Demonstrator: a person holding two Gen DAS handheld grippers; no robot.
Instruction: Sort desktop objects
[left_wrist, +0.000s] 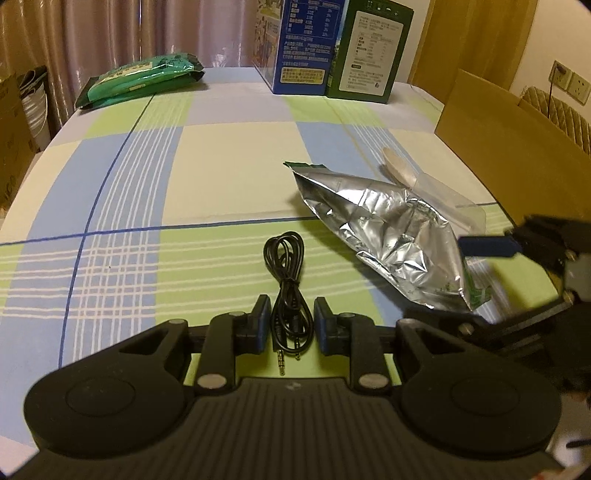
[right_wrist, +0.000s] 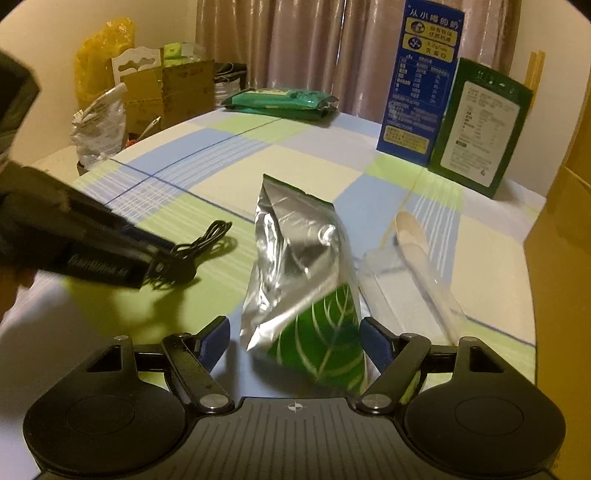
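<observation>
A coiled black audio cable (left_wrist: 286, 284) lies on the checked tablecloth. My left gripper (left_wrist: 291, 319) is open, its blue pads on either side of the cable's plug end, not pressing it. The cable also shows in the right wrist view (right_wrist: 205, 240), with the left gripper (right_wrist: 162, 264) over it. A crumpled silver foil bag with a green leaf print (right_wrist: 299, 280) lies between the open fingers of my right gripper (right_wrist: 293, 341). The bag (left_wrist: 391, 236) also shows in the left wrist view, with one right finger (left_wrist: 487, 245) beside it.
A wooden spoon in a clear wrapper (right_wrist: 417, 258) lies right of the bag. A green packet (left_wrist: 140, 79) sits at the far left; a blue carton (left_wrist: 306, 44) and a green carton (left_wrist: 369, 55) stand at the back. A cardboard box (left_wrist: 509, 147) is at the right edge.
</observation>
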